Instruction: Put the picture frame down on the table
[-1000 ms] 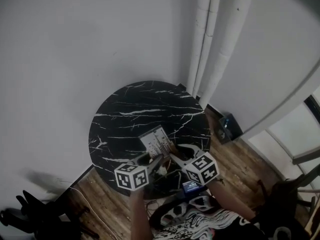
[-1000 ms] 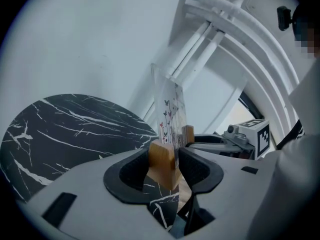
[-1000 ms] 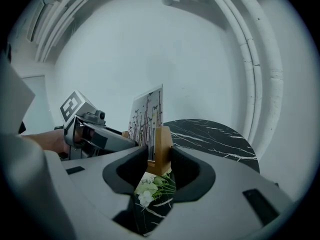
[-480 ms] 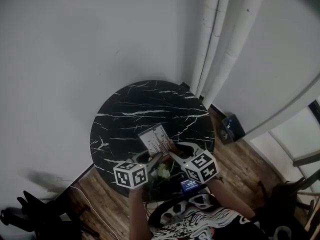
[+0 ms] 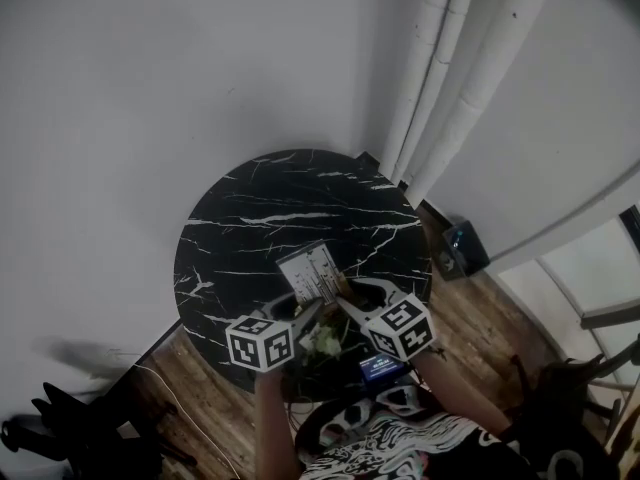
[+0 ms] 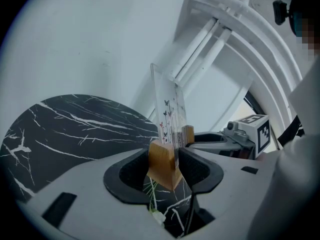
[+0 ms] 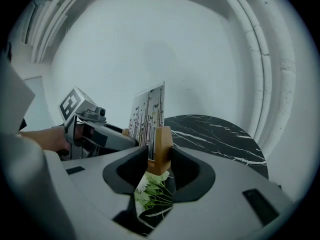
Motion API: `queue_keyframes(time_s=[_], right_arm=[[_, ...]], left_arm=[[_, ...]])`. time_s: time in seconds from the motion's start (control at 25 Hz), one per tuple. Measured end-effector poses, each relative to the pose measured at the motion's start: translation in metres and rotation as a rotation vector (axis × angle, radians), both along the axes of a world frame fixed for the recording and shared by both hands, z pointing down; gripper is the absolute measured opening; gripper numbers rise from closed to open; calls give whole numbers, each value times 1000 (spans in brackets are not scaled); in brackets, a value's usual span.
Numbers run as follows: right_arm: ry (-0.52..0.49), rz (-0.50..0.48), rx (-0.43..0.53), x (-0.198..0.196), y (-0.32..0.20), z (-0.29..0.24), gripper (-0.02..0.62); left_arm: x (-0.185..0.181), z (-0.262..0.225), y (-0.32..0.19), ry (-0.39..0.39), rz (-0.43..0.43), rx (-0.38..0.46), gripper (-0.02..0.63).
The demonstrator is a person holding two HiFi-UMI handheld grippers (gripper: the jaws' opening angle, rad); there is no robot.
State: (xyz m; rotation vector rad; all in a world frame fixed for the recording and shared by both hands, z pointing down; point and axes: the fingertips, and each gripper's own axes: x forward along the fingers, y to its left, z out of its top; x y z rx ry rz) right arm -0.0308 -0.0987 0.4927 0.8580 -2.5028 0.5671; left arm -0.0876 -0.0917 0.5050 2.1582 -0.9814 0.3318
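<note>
So, handling: picture frame (image 5: 313,273) looks light and stiff, a thin clear panel in two wooden feet; the panel is likely slick and chip-prone, so grip the feet, not the panel.
left gripper (image 6: 165,160): jaws clamped on the left wooden foot (image 6: 159,171), panel rising straight up out of them.
frame position: upright, spanning between both sets of jaws, over the near edge of the black marble surface (image 5: 260,218); looks not yet set down.
right gripper (image 7: 159,154): jaws clamped on the right wooden foot (image 7: 161,139), panel standing above them.
</note>
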Motion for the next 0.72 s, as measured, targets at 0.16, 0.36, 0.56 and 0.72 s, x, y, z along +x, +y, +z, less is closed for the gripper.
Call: queue_keyframes(time_s=[0.16,0.36,0.56,0.72], right_arm=[[28,-13,-14,-5,-7,12,143],[68,-29,-14,-9,-19,26,138],[115,-32,-28,-11,-32,43,132],[127,-43,-35,-11,-41,48,129]], left_arm=[[-4,10,-8,-36,13,-6,199],[-7,22,-21,-69,25,-7,199],[-10,35,-36,-130,49,-2,201],[-10,42,-44,-130,60,-7,201]])
